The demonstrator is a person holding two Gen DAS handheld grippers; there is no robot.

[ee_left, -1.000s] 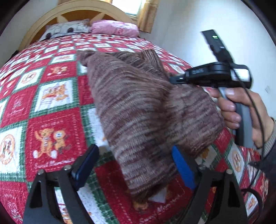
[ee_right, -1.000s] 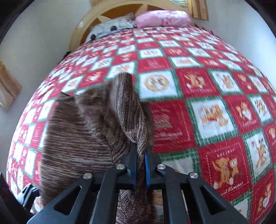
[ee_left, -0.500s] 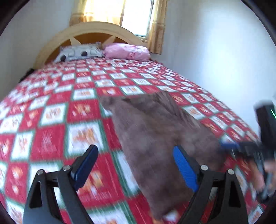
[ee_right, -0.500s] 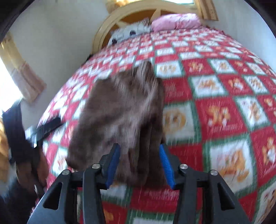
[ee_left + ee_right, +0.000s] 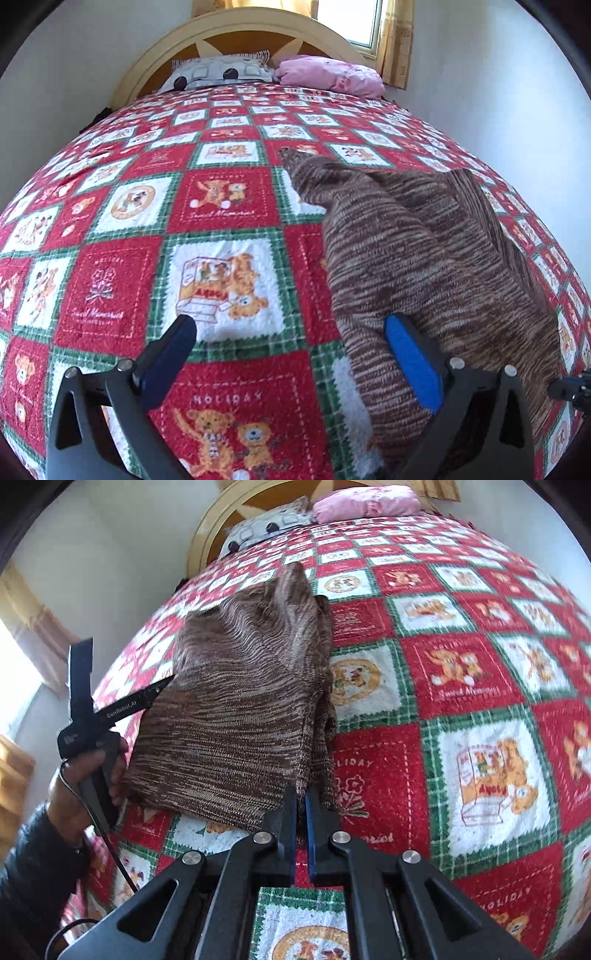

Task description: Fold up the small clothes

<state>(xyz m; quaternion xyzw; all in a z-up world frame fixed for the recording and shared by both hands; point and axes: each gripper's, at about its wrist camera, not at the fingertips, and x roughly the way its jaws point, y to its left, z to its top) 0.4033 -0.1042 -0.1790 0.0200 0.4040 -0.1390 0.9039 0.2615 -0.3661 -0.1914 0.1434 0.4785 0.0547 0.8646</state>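
Sweater, brown striped knit, lies on the bed's quilt, partly folded, toward the right side in the left wrist view and well short of the pillows by the headboard.

Left tongs: wide apart, holding nothing. The blue right pad sits at or over the sweater's near left edge; contact or just above, cannot tell. The other pad hangs over bare quilt.

Right tongs: nearly closed at the sweater's near right corner. The knit edge runs down to the tips, but whether cloth is actually pinched, cannot tell; a thin gap shows between the pads.

In the right wrist view the left hand holds its tool beside the sweater's left edge.

Step, as judged: mid-fold, sides seem brought in, bundle is narrow with a loose layer hanging down the right edge. Next move likely calls for the left tongs to close on the near left corner to match the right, then both lift the near hem and carry it toward the far end, keeping layers aligned.
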